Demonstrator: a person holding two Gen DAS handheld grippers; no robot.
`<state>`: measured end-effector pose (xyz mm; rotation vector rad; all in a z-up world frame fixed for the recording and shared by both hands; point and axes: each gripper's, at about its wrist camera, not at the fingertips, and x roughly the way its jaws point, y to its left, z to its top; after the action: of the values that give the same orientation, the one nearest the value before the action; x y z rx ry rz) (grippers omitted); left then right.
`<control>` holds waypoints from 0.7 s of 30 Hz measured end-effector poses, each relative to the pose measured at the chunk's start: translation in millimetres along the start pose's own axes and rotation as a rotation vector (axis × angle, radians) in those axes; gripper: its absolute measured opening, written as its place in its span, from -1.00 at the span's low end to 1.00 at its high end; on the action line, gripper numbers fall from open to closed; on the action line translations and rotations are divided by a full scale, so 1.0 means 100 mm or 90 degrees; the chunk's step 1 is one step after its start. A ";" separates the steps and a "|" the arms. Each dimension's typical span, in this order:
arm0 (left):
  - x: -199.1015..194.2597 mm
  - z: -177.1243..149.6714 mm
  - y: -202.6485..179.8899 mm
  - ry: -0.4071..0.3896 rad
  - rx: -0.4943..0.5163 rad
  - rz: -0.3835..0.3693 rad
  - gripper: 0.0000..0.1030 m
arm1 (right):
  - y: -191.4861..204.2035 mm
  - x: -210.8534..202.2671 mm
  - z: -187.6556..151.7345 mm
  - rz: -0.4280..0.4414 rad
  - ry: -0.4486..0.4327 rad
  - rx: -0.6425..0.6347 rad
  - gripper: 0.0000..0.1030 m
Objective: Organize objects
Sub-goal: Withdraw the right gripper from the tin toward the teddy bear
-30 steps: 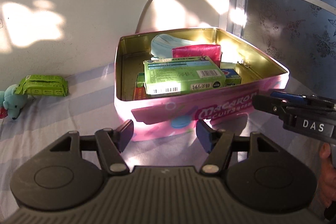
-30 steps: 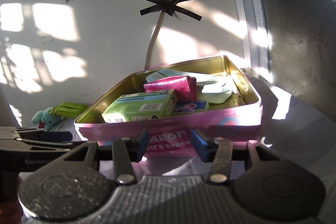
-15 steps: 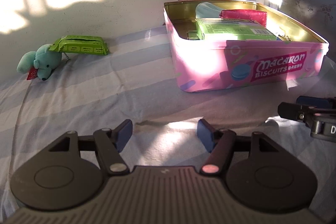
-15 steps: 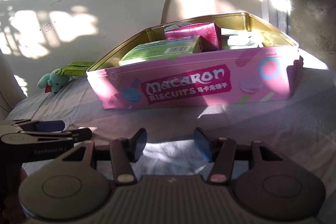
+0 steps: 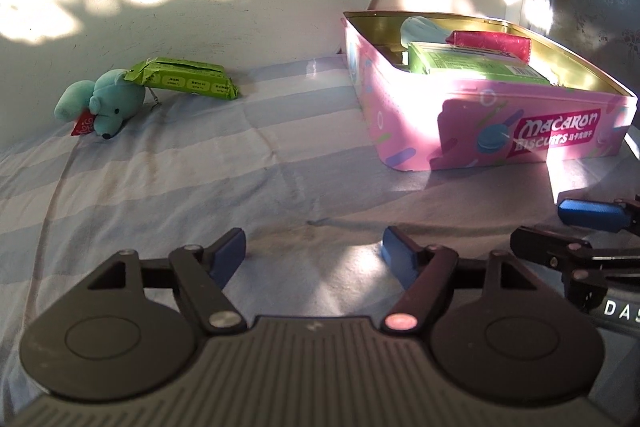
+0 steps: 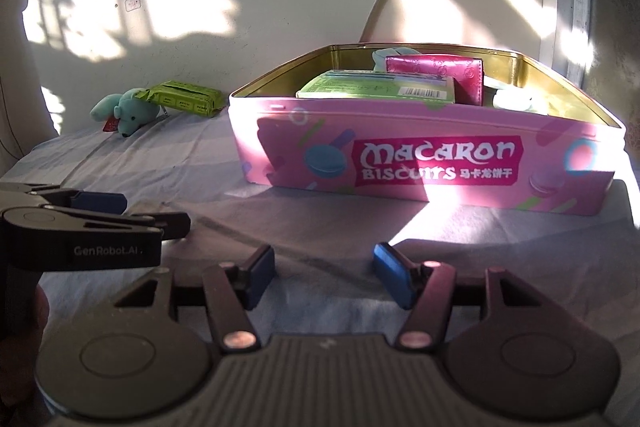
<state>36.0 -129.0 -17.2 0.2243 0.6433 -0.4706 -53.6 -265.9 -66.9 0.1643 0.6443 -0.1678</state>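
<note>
Pink tin (image 6: pixel 424 163) sits on your striped sheet (image 5: pixel 168 187), holding a green box (image 6: pixel 376 89) and a red wallet (image 6: pixel 436 71). Your left hand-held gripper (image 5: pixel 314 253) and right hand-held gripper (image 6: pixel 324 277) hover just short of it, both jaws opening with nothing between them. Well apart by the wall lie a teal plush (image 5: pixel 106 105) and green packet (image 5: pixel 186 77), touching.

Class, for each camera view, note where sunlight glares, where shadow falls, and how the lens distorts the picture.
Left wrist view: sun patches dapple the wall, glare washes the pink macaron biscuit tin, a shadow crosses its label, and the fisheye bends the striped cloth. Right wrist view: window-grid shadows on the wall, a bright wedge under the tin, dark rounded corners.
</note>
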 end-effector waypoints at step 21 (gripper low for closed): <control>0.01 -0.03 0.08 -0.002 -0.020 -0.013 0.58 | 0.22 0.02 -0.05 -0.006 -0.002 -0.040 0.32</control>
<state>38.9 -120.8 -19.6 0.1874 0.6506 -0.4792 -50.6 -243.3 -69.9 0.1006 0.6470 -0.1559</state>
